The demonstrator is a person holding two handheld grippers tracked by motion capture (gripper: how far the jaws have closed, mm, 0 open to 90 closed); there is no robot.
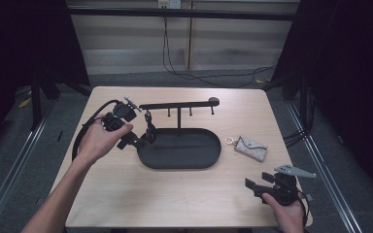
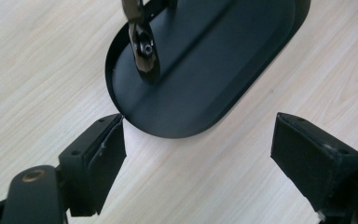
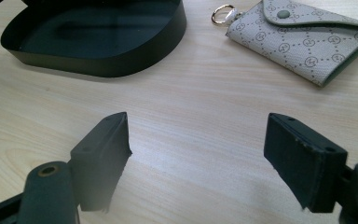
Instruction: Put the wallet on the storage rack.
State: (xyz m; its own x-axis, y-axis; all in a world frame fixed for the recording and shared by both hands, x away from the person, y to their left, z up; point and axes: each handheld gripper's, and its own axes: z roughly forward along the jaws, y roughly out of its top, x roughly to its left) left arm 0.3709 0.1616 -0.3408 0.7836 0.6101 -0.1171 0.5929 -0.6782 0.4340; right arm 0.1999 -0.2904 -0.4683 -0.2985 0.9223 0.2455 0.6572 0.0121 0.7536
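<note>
Left gripper [image 1: 143, 141] at the left end of the black tray [image 1: 201, 160], jaws spread wide, empty — dark key fob [image 2: 142, 46] hanging just ahead. Grey pouch [image 1: 251, 147] right of tray. Right gripper [image 1: 250, 186] near the front edge, jaws apart, empty.

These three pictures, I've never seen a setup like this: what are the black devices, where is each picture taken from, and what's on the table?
There is no robot. A person holds a hand-held two-jaw gripper in each hand. The high view looks down on the table from above the person's side: the left gripper is at the black tray, the right gripper hovers near the front edge. The other two pictures come from cameras riding on the grippers, looking along their black jaws.

On the table are the tray, whose stand carries a hook bar, and a grey pouch with a key ring. A dark key fob hangs over the tray's end.

Both grippers are open and hold nothing.
</note>
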